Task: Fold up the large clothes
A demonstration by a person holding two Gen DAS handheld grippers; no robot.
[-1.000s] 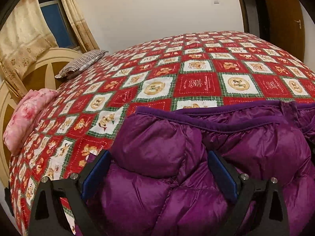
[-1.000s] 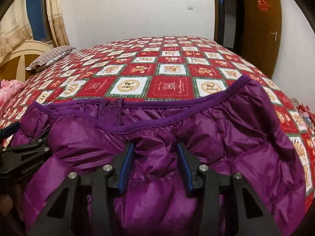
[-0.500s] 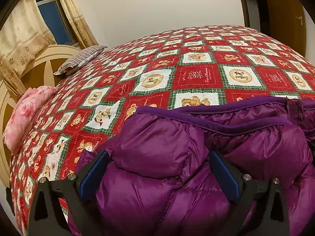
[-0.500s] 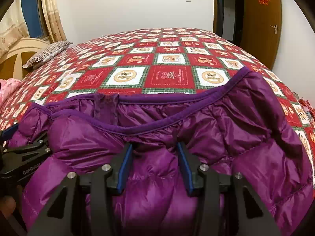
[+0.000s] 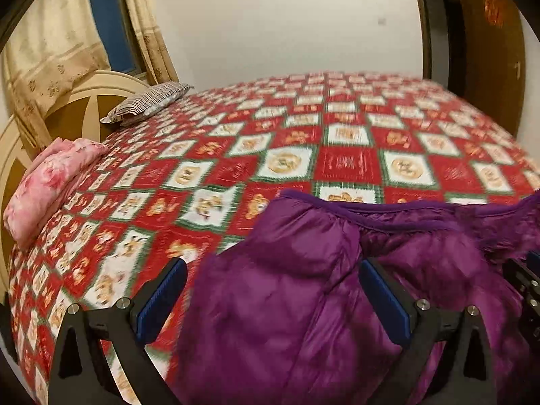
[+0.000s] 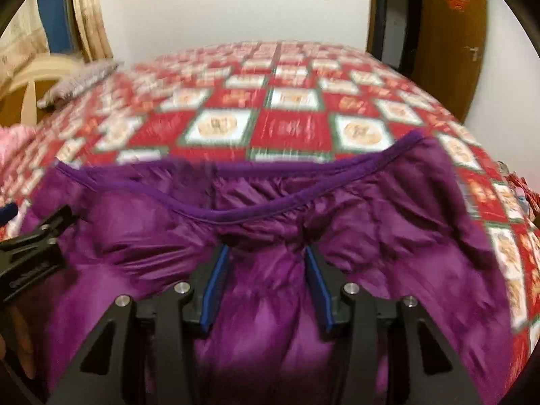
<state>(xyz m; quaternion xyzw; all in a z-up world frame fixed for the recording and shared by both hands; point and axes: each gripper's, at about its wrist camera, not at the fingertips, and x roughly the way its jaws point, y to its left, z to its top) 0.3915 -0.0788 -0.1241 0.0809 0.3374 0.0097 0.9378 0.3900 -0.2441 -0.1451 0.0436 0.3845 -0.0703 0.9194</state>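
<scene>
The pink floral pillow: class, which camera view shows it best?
The left wrist view. The pink floral pillow lies whole at the bed's left edge by the headboard. The right wrist view catches only a blurred pink sliver at its left border.

- Left tool (image 5: 270,287): fingers spread wide, blue pads facing inward, pointing forward and low.
- Right tool (image 6: 265,283): fingers drawn close, pinching purple fabric between the pads.

Red patchwork quilt (image 5: 347,165), striped pillow (image 5: 148,102), pink bundle (image 5: 47,182), curtains (image 5: 50,50).
</scene>
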